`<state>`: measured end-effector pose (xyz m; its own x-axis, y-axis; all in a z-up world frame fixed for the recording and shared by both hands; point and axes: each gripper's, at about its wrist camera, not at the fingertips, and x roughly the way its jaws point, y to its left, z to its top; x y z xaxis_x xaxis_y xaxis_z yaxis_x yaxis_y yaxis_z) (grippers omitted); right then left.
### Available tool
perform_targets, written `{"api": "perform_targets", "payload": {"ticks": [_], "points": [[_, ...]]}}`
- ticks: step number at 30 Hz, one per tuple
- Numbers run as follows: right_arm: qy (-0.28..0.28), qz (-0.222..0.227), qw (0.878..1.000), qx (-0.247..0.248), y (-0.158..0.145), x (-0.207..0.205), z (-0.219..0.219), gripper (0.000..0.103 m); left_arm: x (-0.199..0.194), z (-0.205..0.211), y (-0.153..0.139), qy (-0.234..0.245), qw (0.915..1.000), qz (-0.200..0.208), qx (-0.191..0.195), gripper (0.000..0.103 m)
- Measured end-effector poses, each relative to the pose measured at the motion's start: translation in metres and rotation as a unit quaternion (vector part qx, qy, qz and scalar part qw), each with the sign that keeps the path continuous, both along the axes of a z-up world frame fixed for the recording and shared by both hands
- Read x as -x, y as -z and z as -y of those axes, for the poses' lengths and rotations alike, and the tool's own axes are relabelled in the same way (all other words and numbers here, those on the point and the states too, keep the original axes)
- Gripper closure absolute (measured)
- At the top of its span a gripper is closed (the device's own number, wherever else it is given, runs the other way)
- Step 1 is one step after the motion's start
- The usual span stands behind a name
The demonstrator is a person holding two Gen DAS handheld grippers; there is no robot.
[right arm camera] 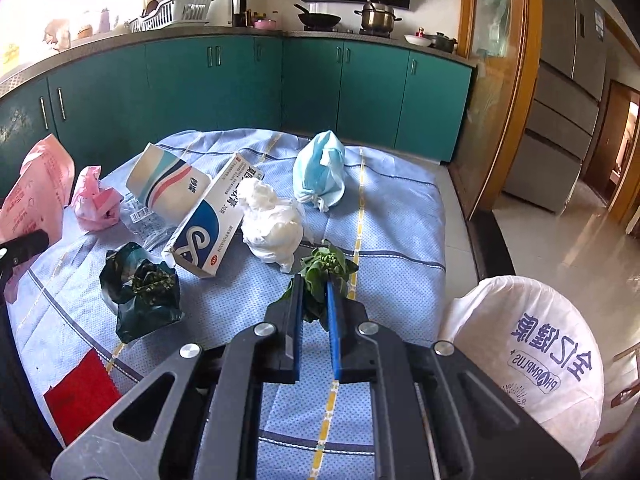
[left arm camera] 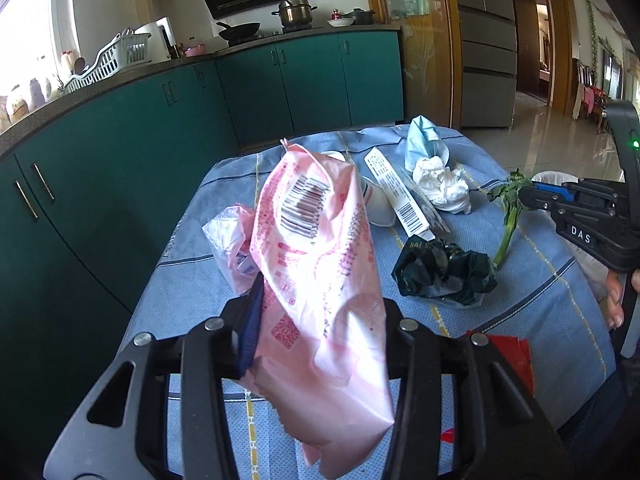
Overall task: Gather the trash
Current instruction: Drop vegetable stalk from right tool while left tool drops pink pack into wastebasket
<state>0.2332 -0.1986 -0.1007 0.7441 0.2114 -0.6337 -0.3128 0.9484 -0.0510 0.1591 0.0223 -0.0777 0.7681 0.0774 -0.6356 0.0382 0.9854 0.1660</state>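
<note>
My left gripper (left arm camera: 320, 316) is shut on a pink printed wrapper (left arm camera: 320, 264) and holds it above the blue tablecloth (left arm camera: 192, 288); the wrapper also shows in the right wrist view (right arm camera: 36, 192). My right gripper (right arm camera: 314, 292) is shut on a green vegetable stalk (right arm camera: 324, 268), seen in the left wrist view (left arm camera: 510, 208) at the table's right side. On the cloth lie a crumpled pink bag (right arm camera: 96, 200), a dark green bag (right arm camera: 140, 288), a blue-and-white box (right arm camera: 212, 224), a white tissue wad (right arm camera: 272, 224) and a blue face mask (right arm camera: 320, 176).
A white plastic trash bag (right arm camera: 532, 356) stands open off the table's right edge. A red paper piece (right arm camera: 80, 396) lies at the near left of the cloth. Teal kitchen cabinets (right arm camera: 224, 80) run behind the table. Tiled floor (right arm camera: 560, 224) is to the right.
</note>
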Motion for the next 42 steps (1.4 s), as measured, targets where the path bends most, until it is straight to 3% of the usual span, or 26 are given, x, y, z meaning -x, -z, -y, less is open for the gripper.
{"api": "perform_targets", "payload": {"ticks": [6, 14, 18, 23, 27, 29, 30, 32, 33, 34, 35, 36, 39, 42], "points": [[0.029, 0.024, 0.999, -0.008, -0.009, 0.006, 0.014, 0.092, -0.004, 0.006, -0.004, 0.001, 0.9999, 0.002, 0.014, 0.059], [0.145, 0.068, 0.986, -0.042, -0.03, 0.029, 0.092, 0.092, -0.016, 0.029, -0.02, 0.022, 0.9987, 0.011, 0.045, 0.059], [0.231, 0.066, 0.967, -0.082, -0.031, 0.05, 0.155, 0.091, -0.025, 0.068, -0.034, 0.074, 0.994, 0.021, 0.077, 0.059], [0.318, 0.046, 0.943, -0.086, -0.019, 0.069, 0.203, 0.091, -0.04, 0.132, -0.033, 0.14, 0.9791, -0.033, 0.143, 0.059], [0.342, 0.005, 0.937, -0.069, 0.0, 0.066, 0.22, 0.091, -0.042, 0.196, -0.026, 0.199, 0.9707, -0.031, 0.131, 0.059], [0.34, -0.003, 0.937, -0.083, 0.004, 0.068, 0.227, 0.091, -0.045, 0.211, -0.022, 0.212, 0.9676, -0.038, 0.132, 0.058], [0.333, -0.006, 0.938, -0.094, 0.006, 0.068, 0.228, 0.091, -0.046, 0.211, -0.023, 0.203, 0.9706, -0.031, 0.125, 0.058], [0.284, 0.001, 0.952, -0.112, 0.003, 0.066, 0.216, 0.091, -0.046, 0.199, -0.028, 0.186, 0.9752, -0.013, 0.119, 0.058], [0.252, 0.003, 0.961, -0.118, 0.001, 0.064, 0.205, 0.085, -0.046, 0.188, -0.031, 0.169, 0.9791, -0.003, 0.112, 0.058], [0.213, 0.0, 0.969, -0.124, 0.0, 0.058, 0.188, 0.077, -0.047, 0.174, -0.035, 0.154, 0.9823, 0.006, 0.107, 0.058], [0.171, -0.009, 0.977, -0.126, 0.001, 0.051, 0.169, 0.051, -0.046, 0.161, -0.038, 0.133, 0.9859, 0.017, 0.099, 0.057], [0.148, -0.014, 0.981, -0.123, 0.001, 0.046, 0.156, 0.034, -0.046, 0.149, -0.039, 0.115, 0.9886, 0.026, 0.093, 0.057], [0.058, -0.031, 0.995, -0.074, 0.007, 0.023, 0.092, 0.034, -0.044, 0.124, -0.037, 0.081, 0.9928, 0.028, 0.084, 0.057], [0.033, -0.057, 0.998, -0.025, 0.018, 0.005, 0.058, 0.034, -0.043, 0.107, -0.03, 0.063, 0.9942, 0.014, 0.086, 0.056]]}}
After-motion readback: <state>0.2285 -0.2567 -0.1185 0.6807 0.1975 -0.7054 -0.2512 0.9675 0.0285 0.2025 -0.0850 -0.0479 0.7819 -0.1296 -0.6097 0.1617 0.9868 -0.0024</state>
